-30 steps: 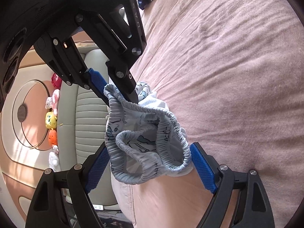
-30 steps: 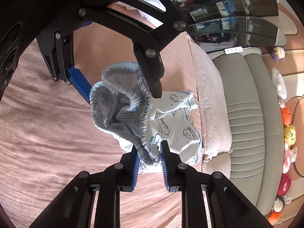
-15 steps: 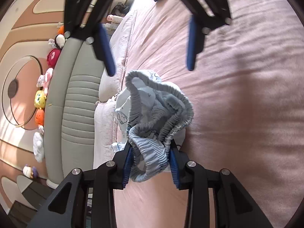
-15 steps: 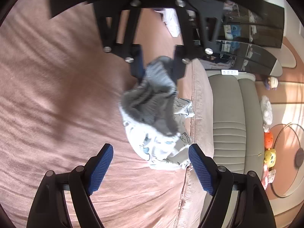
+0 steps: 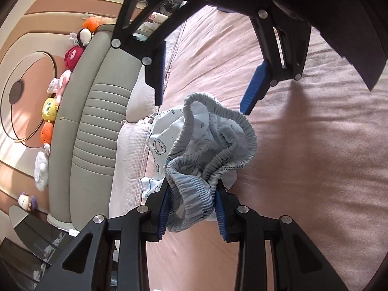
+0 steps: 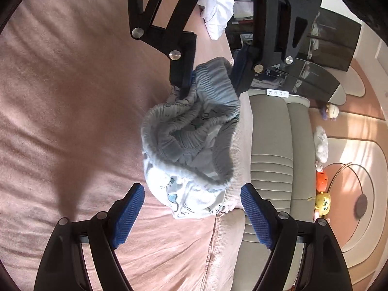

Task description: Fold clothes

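Note:
A small pair of light blue printed shorts (image 5: 203,145) with a grey elastic waistband hangs bunched over the pink bedspread (image 5: 303,169). My left gripper (image 5: 192,206) is shut on a bundle of that waistband, its blue pads pressed on both sides. In the right wrist view the shorts (image 6: 191,143) dangle from the left gripper (image 6: 213,75) at the top. My right gripper (image 6: 191,215) stands open below and around the shorts' lower end, touching nothing. In the left wrist view the right gripper (image 5: 206,92) hangs wide open just beyond the shorts.
A pink pillow (image 5: 131,150) lies against a grey padded headboard (image 5: 97,131), with several small plush toys (image 5: 51,106) along the ledge behind it. White clothes (image 6: 218,9) lie at the far end of the bed. A dark glass cabinet (image 6: 322,55) stands beside the bed.
The shorts passed from the right gripper to the left: the left shut on the waistband, the right let go and opened wide. The right gripper then sank and the left rose a little.

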A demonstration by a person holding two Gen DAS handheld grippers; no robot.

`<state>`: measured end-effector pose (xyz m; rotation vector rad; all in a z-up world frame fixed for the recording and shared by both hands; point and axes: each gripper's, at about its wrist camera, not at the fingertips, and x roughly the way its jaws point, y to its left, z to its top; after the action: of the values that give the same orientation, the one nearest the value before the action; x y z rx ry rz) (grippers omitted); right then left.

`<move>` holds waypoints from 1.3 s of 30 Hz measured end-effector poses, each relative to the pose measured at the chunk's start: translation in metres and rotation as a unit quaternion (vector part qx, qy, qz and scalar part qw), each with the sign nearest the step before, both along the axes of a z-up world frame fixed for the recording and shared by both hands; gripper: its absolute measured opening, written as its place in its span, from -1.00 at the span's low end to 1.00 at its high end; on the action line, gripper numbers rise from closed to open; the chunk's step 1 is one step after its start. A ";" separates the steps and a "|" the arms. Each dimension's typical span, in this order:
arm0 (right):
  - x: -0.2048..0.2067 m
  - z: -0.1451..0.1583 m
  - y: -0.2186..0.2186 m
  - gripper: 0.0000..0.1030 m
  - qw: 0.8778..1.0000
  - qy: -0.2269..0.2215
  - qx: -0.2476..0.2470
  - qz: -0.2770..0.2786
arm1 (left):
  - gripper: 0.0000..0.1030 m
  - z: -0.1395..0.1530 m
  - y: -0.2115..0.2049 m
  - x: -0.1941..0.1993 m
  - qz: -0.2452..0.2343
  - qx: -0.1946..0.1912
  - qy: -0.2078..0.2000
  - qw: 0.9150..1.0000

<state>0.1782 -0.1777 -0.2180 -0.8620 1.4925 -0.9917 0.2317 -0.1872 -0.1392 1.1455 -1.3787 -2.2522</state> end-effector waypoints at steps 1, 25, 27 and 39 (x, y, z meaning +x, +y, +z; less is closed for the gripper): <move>0.001 -0.002 0.000 0.58 1.000 0.001 0.004 0.001 | -0.43 0.001 -0.001 0.000 0.001 0.001 0.000 1.000; 0.015 -0.004 -0.008 0.08 0.999 -0.009 0.035 -0.024 | -0.42 0.001 -0.006 0.004 -0.001 0.021 -0.005 1.000; 0.017 -0.005 -0.007 -0.06 0.999 -0.005 0.038 -0.025 | -0.42 -0.001 -0.007 0.005 -0.002 0.018 -0.005 1.000; 0.021 0.000 -0.001 -0.84 0.997 -0.023 0.062 -0.043 | -0.49 -0.011 -0.005 0.012 -0.020 0.019 -0.013 1.000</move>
<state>0.1996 -0.1787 -0.2178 -0.6867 1.5452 -0.9639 0.2433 -0.1923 -0.1504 1.1736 -1.3863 -2.3098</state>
